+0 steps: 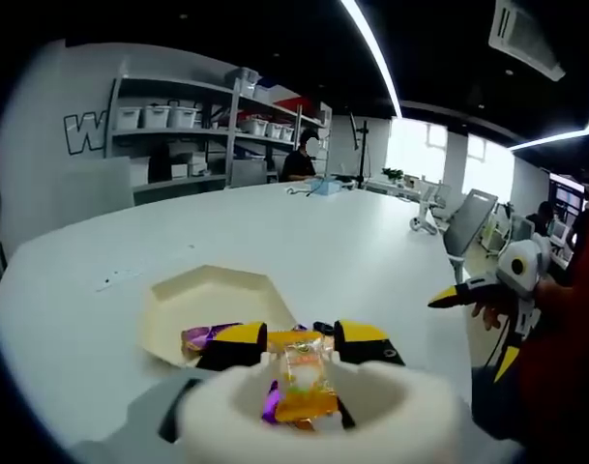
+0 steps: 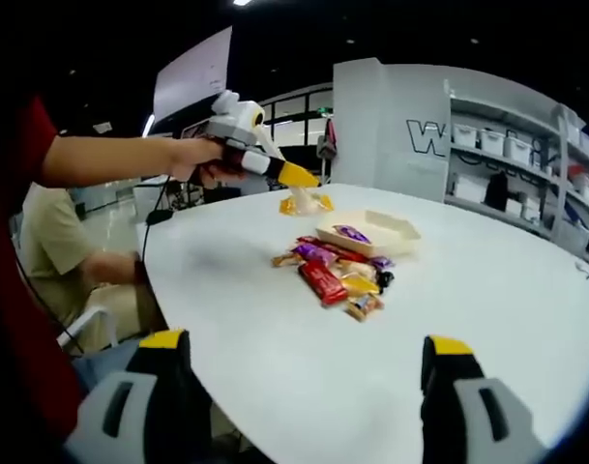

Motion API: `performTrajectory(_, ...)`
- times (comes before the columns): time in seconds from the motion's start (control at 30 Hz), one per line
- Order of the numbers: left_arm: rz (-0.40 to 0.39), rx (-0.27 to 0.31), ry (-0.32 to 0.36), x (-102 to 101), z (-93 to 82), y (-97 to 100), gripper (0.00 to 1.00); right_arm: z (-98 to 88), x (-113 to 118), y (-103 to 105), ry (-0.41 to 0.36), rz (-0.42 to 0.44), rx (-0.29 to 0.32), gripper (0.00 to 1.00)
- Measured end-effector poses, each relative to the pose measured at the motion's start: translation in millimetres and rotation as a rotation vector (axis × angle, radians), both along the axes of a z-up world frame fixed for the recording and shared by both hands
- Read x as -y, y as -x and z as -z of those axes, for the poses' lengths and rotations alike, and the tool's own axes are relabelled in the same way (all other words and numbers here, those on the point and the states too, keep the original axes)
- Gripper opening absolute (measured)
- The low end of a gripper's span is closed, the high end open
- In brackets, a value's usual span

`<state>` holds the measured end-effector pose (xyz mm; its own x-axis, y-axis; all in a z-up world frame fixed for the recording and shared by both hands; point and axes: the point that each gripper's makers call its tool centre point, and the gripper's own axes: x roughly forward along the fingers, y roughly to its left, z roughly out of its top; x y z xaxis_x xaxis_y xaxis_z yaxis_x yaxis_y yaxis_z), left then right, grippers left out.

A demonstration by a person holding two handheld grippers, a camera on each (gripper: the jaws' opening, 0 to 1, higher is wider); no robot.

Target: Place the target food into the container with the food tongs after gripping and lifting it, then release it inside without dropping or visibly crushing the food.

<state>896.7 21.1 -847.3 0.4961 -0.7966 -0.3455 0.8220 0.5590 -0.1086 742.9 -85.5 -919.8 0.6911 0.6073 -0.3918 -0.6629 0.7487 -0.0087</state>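
In the left gripper view, the left gripper (image 1: 304, 350) has its two yellow-tipped jaws pressed in on an orange-wrapped candy (image 1: 307, 379), which stands upright between them, close to the lens and lifted clear of the white table (image 1: 371, 242). The wrapper looks whole, not flattened, so the pinch seems light enough to spare the food. Just beyond the jaw tips lies the cream hexagonal tray (image 1: 207, 300), the container, toward the near edge of the table; a purple-wrapped sweet (image 1: 202, 336) rests at its near rim, though whether fully inside is hard to tell from this low angle. The gripper is held facing the tray, probably so the candy can be carried over the rim and let go inside. At the right of this view a hand (image 1: 487, 311) holds the right gripper (image 1: 458, 295) off the table's edge, out of the way. In the right gripper view, the right gripper's (image 2: 304, 372) own jaws stand wide apart with nothing between them, above the near edge of the table. Farther in, the left gripper (image 2: 299, 184) hangs above the table with the candy (image 2: 307, 203) hanging from its tip, clearly off the surface. The tray (image 2: 391, 232) sits just beside it with the purple sweet (image 2: 350, 233) inside, and a loose pile of wrapped snacks (image 2: 335, 271) lies on the table at the tray's nearer side, seemingly the stock from which pieces are taken.
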Motion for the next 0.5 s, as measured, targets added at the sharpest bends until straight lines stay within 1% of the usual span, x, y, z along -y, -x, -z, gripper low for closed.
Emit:
performTrajectory(0.13, -0.007, -0.002, 0.002, 1.9, -3.5, -12.5, 0.26, 1.3, 2.2, -1.1, -0.002, 0.006, -0.001, 0.99)
performTrajectory(0.27, -0.014, -0.004, -0.008, 3.3, 1.2, -22.5, 0.26, 5.5, 5.2, -1.4, 0.005, 0.009, -0.009, 0.99)
performTrajectory(0.4, -0.031, -0.022, 0.012, 3.2, 3.0, -33.9, 0.26, 5.7, 9.3, -2.6, -0.002, 0.017, -0.012, 0.99)
performTrajectory(0.5, -0.049, -0.035, 0.026, 3.0, 2.9, -44.9, 0.26, 7.7, 12.5, -3.1, 0.007, 0.020, -0.015, 0.99)
